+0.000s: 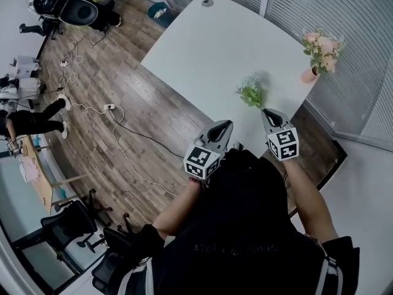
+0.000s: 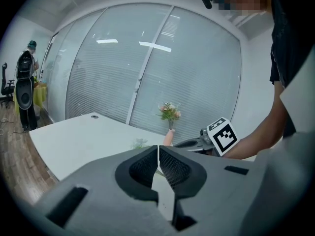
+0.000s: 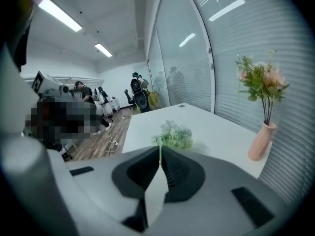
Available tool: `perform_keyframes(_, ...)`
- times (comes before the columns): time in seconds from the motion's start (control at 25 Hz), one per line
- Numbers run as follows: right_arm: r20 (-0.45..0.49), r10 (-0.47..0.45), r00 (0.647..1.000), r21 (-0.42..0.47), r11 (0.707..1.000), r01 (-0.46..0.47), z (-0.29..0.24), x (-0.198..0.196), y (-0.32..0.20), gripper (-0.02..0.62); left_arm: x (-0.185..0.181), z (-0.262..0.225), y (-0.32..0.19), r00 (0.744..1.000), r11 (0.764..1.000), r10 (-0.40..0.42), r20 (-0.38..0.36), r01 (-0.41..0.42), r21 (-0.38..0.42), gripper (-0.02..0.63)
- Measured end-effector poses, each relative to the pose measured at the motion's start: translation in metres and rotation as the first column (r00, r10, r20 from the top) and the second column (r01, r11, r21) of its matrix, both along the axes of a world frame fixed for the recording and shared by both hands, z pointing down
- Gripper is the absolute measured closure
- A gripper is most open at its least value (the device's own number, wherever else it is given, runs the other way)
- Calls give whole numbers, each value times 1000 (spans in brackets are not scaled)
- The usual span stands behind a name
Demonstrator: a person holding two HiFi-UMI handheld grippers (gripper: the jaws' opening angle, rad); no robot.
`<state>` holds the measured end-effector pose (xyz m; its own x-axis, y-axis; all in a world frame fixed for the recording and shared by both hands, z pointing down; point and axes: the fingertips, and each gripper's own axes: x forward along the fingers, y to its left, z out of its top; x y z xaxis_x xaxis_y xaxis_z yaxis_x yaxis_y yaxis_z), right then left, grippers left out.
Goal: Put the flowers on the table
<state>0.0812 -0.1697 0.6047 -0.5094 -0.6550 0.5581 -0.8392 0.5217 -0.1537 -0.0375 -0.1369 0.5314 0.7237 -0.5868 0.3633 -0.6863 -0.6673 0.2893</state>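
White tabletop (image 1: 202,48), pink vase (image 1: 309,75) at its corner. Right claw (image 1: 266,112) is clamped on the green flowers (image 1: 252,93) near that vase; left claw (image 1: 227,125) is closed, empty. Looks like the carrying step. Next up: lower them, let go.

An office: a long white table (image 1: 209,48) runs toward 12 o'clock, blind-covered glass partitions (image 1: 344,54) stand from 1 to 3 o'clock, black swivel chairs (image 1: 70,220) at 8 o'clock, and cables (image 1: 92,109) trail across the wood-plank floor (image 1: 132,78) at 10 o'clock.
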Motion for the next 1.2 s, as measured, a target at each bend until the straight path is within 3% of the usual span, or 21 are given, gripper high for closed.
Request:
perform_keyframes(0.44, 80, -22, 997, 132, 991, 11, -67, -11, 11, 560, 9, -14, 0, 1000, 999, 6, -5, -6, 35, 583)
perform_keyframes(1.2, 172, -26, 985, 236, 972, -16, -142, -17, 36, 563, 20, -54, -7, 998, 993, 20, -68, -12, 115, 583)
